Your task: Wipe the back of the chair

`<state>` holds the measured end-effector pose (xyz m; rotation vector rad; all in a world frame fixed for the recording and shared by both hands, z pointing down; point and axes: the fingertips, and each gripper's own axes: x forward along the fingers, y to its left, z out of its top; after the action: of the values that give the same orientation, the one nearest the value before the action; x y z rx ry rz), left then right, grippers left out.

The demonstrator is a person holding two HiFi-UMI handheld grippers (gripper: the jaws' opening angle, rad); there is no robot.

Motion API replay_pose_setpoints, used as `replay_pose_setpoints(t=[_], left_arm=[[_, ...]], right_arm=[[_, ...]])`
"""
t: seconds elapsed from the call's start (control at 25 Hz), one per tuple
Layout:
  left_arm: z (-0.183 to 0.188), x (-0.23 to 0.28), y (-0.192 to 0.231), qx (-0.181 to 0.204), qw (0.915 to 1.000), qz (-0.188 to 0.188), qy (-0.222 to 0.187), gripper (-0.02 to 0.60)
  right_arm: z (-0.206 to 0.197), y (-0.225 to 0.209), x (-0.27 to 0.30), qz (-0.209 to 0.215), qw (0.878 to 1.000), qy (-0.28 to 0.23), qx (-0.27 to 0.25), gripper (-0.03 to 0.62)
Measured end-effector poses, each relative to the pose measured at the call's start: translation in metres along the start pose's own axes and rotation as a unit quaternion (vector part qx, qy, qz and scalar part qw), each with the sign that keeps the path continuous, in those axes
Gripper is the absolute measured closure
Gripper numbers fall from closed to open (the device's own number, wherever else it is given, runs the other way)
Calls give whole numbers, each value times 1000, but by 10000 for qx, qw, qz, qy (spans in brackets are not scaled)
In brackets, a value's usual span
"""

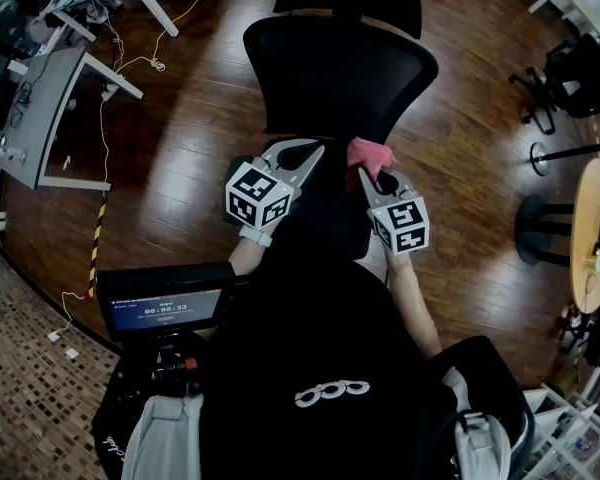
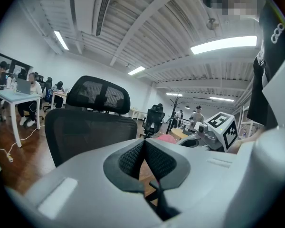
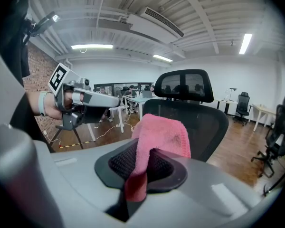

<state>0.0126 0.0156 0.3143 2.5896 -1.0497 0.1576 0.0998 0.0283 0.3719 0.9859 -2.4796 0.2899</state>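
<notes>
The black mesh office chair (image 1: 340,73) stands right ahead, its back (image 2: 88,137) and headrest (image 3: 183,85) facing me. My right gripper (image 1: 368,168) is shut on a pink cloth (image 1: 370,153), which bulges out between the jaws (image 3: 161,137) a little short of the chair back (image 3: 204,125). Beside it my left gripper (image 1: 298,153) is shut with nothing in it, its pads pressed together (image 2: 143,158), just short of the chair back's lower edge.
A monitor (image 1: 165,303) showing a timer sits at my lower left. White desks (image 1: 55,108) and cables (image 1: 100,168) lie on the wood floor to the left. A round table (image 1: 592,233), a stool (image 1: 540,228) and another black chair (image 1: 570,73) stand to the right.
</notes>
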Motion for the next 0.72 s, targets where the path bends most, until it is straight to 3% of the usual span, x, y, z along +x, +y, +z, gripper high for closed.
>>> replay_pose_setpoints(t=[0.72], left_arm=[[-9,-4,-3,-50,9999,31,92,591]], right_arm=[[-7,7,-1,88,9997,-31,238,554]])
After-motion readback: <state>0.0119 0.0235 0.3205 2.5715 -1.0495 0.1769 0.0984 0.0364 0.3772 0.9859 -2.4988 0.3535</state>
